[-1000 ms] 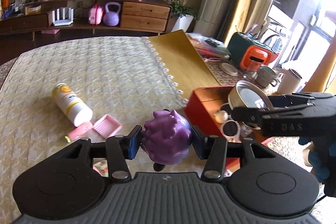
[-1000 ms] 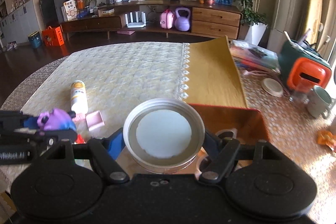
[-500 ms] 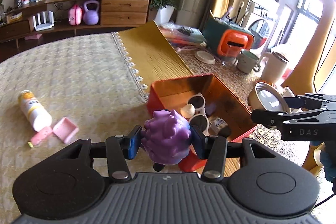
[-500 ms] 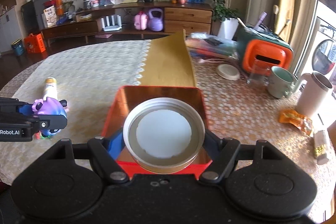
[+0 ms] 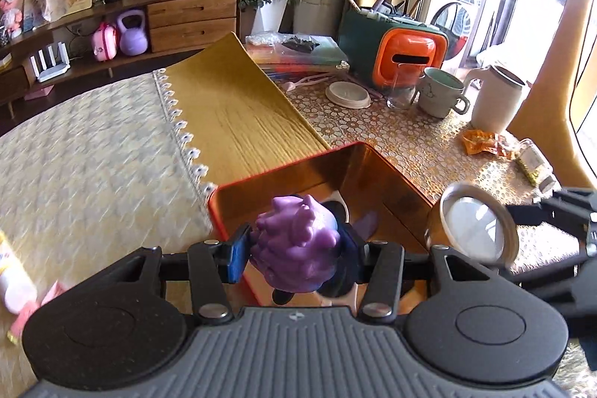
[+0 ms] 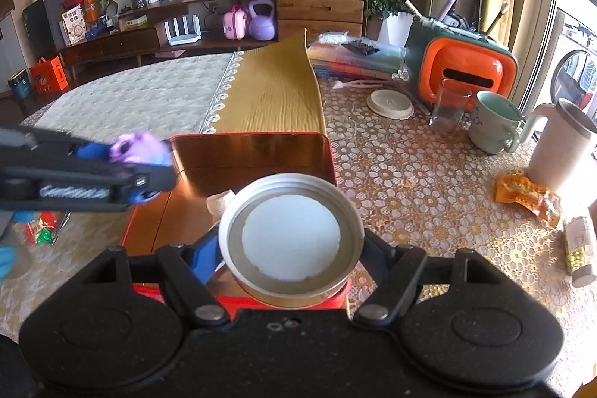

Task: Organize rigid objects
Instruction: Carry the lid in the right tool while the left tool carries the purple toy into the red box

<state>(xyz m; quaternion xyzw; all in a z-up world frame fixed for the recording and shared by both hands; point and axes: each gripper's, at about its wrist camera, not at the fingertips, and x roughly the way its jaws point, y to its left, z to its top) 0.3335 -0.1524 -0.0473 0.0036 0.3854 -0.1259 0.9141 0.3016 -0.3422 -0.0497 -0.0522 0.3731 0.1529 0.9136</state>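
Observation:
My left gripper point(image 5: 296, 248) is shut on a purple spiky toy figure point(image 5: 294, 241) and holds it over the near left part of the red tin box point(image 5: 220, 207). It also shows in the right wrist view point(image 6: 140, 146) at the box's left rim. My right gripper point(image 6: 291, 245) is shut on a round metal lid point(image 6: 291, 237) with a white inner disc, above the box's near edge point(image 6: 328, 152). That lid shows at the right in the left wrist view point(image 5: 474, 226). Small items lie in the box, mostly hidden.
A white bottle point(image 5: 11, 282) and pink pieces lie on the cream cloth at far left. An orange-green case point(image 6: 462, 69), glass point(image 6: 449, 109), mug point(image 6: 494, 122), white jug point(image 6: 559, 148), snack wrapper point(image 6: 528, 193) and small jar point(image 6: 580, 248) stand right of the box.
My left gripper has carried the purple toy right, from over the cloth to over the box. My right gripper has pulled the lid back toward the box's near edge.

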